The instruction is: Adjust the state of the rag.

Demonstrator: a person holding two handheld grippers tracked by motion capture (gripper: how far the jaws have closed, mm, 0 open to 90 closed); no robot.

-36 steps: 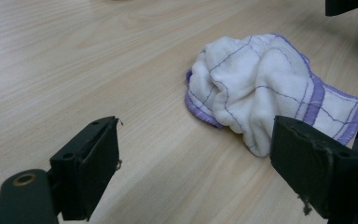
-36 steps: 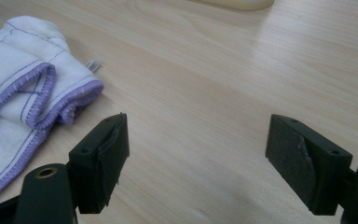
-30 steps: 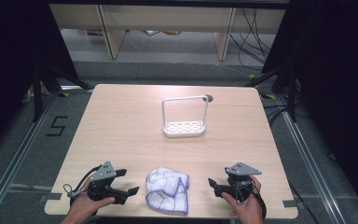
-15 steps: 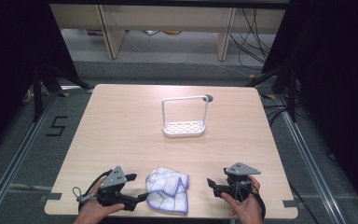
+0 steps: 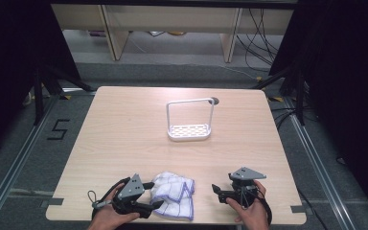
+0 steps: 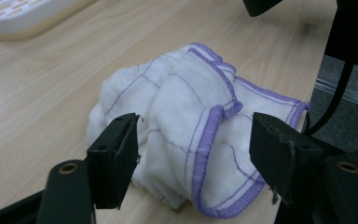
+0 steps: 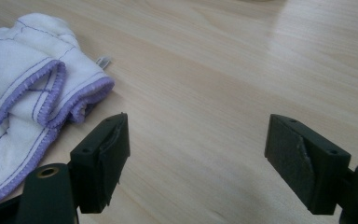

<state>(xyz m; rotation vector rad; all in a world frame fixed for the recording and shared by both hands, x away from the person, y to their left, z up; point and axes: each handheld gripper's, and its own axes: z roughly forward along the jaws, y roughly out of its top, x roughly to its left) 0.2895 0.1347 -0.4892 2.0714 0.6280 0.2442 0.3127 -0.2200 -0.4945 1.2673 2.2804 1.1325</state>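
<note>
Near the frame's bottom edge, a bunched white cloth [image 5: 173, 195] lies on the counter [image 5: 124, 129]. Left gripper [image 5: 152, 195] fingers, just closing, straddle it unpressed; right gripper [image 5: 216, 190] open. Risk: probably pinching one fold only, so it unfurls.

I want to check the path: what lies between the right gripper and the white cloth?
Only bare table, as the high view shows, between the right gripper and the cloth.
</note>
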